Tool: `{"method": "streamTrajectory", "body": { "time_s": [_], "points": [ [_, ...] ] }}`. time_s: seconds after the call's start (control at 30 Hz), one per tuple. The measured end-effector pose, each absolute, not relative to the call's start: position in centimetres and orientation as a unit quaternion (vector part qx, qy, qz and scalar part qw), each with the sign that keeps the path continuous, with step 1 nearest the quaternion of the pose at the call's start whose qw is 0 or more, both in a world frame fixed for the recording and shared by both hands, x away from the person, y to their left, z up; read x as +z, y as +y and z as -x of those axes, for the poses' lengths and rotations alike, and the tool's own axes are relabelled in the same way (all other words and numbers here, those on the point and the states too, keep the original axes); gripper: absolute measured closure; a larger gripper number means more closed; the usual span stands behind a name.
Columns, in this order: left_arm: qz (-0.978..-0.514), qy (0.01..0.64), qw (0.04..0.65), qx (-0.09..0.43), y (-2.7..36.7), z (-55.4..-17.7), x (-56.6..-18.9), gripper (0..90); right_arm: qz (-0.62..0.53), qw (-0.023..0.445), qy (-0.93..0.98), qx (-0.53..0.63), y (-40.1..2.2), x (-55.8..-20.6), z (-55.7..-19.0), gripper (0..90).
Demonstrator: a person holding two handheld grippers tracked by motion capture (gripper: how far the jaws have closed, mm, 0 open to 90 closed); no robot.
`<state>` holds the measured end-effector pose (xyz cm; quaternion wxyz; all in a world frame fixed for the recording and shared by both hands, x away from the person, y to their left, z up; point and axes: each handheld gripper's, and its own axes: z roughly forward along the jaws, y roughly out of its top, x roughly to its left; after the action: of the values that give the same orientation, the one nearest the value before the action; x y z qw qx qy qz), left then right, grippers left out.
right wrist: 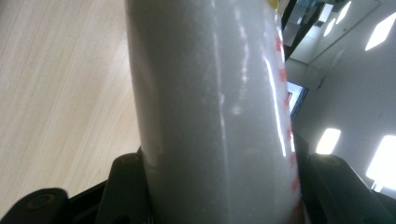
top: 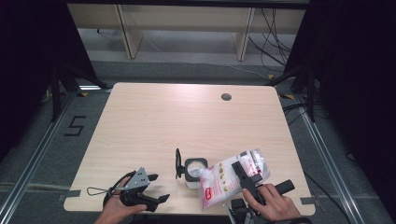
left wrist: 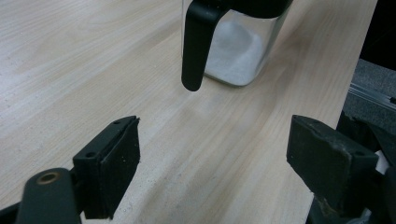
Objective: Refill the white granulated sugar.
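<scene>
The left gripper sits released on the pale wooden table, jaws spread wide, with the clear square black-lidded jar just ahead of it, while the right gripper clamps the white, red-printed plastic bag, its mouth tipped over that jar.

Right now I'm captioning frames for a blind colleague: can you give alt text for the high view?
A right hand-held gripper clamps a tilted plastic bag of white grains, its lower corner at the open top of a clear jar with a black handle. The left hand-held gripper rests open on the wooden table.
</scene>
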<state>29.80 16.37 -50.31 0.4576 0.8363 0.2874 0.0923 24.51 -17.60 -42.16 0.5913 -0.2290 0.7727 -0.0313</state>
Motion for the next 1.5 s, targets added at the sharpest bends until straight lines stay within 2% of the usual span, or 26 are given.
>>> {"method": "streamTrajectory", "body": {
  "time_s": [0.3,0.37,0.43,1.5],
  "points": [
    [-0.837,0.287,0.457,0.093,16.37,-29.77,-50.29,16.8,0.238,0.59,0.771,-0.027,-17.61,-42.1,-24.7,53.0],
    [-0.837,0.287,0.457,0.093,16.38,-29.78,-50.29,16.8,0.195,0.589,0.785,-0.01,-18.06,-42.61,-24.51,53.2],
    [-0.837,0.287,0.457,0.093,16.38,-29.77,-50.3,16.8,0.238,0.588,0.773,-0.022,-17.8,-42.12,-24.85,53.4],
    [-0.837,0.282,0.459,0.099,16.4,-29.85,-50.3,16.8,0.221,0.585,0.78,-0.016,-18.31,-42.17,-24.87,55.2]
  ]
}}
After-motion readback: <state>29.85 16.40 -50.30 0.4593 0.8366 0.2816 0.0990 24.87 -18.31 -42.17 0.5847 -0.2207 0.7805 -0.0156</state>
